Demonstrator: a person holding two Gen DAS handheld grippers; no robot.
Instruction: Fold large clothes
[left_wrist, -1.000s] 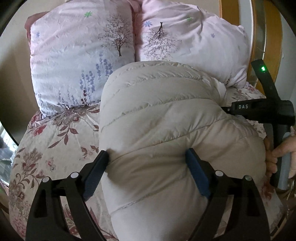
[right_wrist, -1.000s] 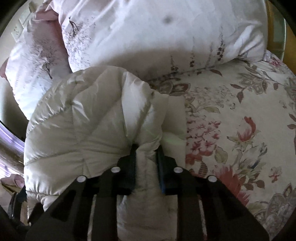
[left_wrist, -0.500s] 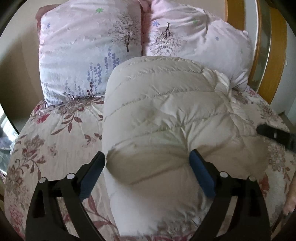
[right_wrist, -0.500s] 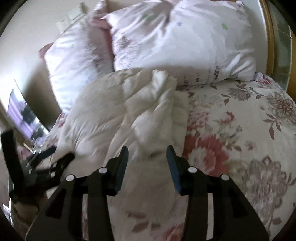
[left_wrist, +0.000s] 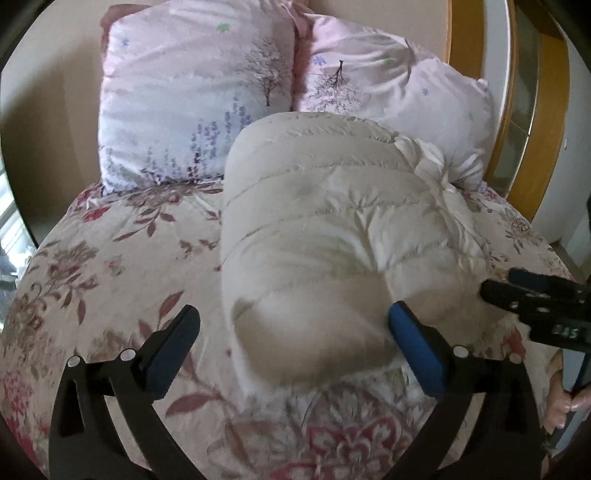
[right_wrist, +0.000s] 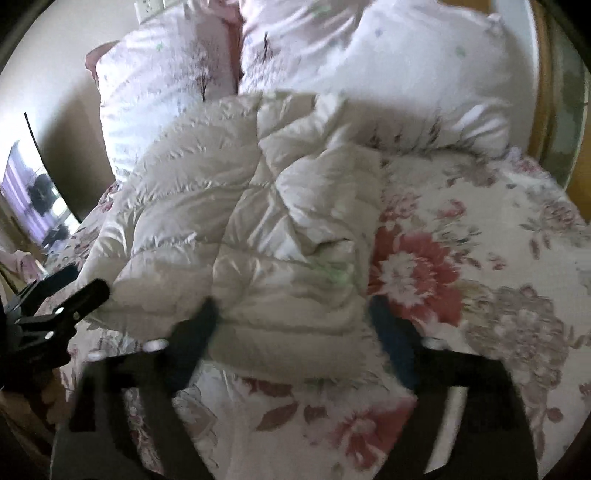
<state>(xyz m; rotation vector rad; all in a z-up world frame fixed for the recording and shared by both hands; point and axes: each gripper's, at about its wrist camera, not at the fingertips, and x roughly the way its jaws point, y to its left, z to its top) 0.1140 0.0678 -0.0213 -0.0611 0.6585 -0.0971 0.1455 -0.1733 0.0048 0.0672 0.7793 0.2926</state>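
Your folded cream puffer jacket lies in the middle of the frame on the flowered bedspread, its far end against the two pink pillows at the top. Your left gripper stands wide; its jaws have just been opening, with the jacket's near end between the blue pads but not pinched. Your right gripper is blurred at the bottom of its view, jaws also wide and just opened, the jacket's edge between them, loose. In the left view it shows at the right edge.
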